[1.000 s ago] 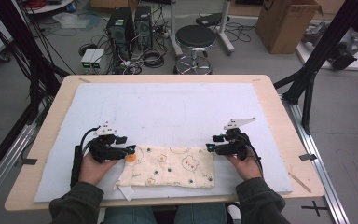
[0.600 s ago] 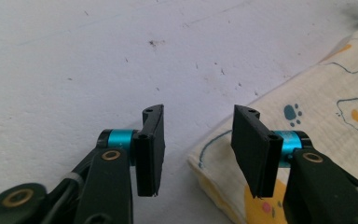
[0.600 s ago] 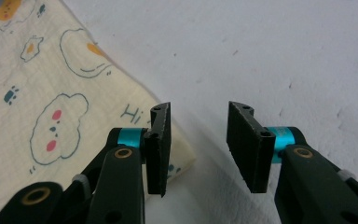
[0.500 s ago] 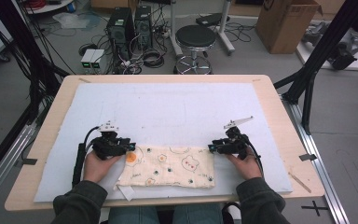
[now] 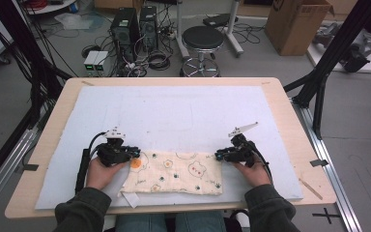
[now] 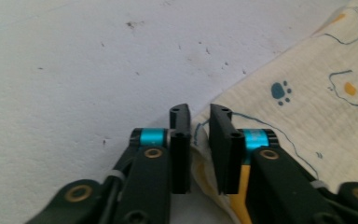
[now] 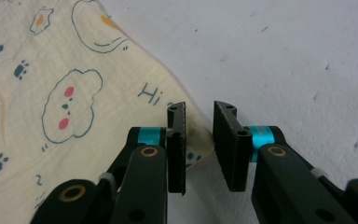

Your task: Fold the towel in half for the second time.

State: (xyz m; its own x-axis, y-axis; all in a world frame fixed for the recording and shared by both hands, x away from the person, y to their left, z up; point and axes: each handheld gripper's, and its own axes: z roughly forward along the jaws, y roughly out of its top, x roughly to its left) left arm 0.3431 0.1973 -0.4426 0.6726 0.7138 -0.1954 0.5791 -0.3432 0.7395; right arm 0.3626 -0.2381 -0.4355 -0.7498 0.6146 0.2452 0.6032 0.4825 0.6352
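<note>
Lying flat on the white mat (image 5: 174, 116) at the near edge of the table (image 5: 280, 96), the printed cloth (image 5: 178, 172) spans between the two hands. The left gripper (image 5: 134, 152) sits at its far left corner; its jaws have just been closing, the corner between them with a narrow gap remaining. The right gripper (image 5: 218, 155) does likewise at the far right corner, not yet pinching.

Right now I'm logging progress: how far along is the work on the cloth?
Done: the cloth lies flat, a strip on the white mat. In hand: the left gripper and right gripper have just been closing, one far corner of the cloth between each one's fingers, gaps left. Left: lifting and folding.
</note>
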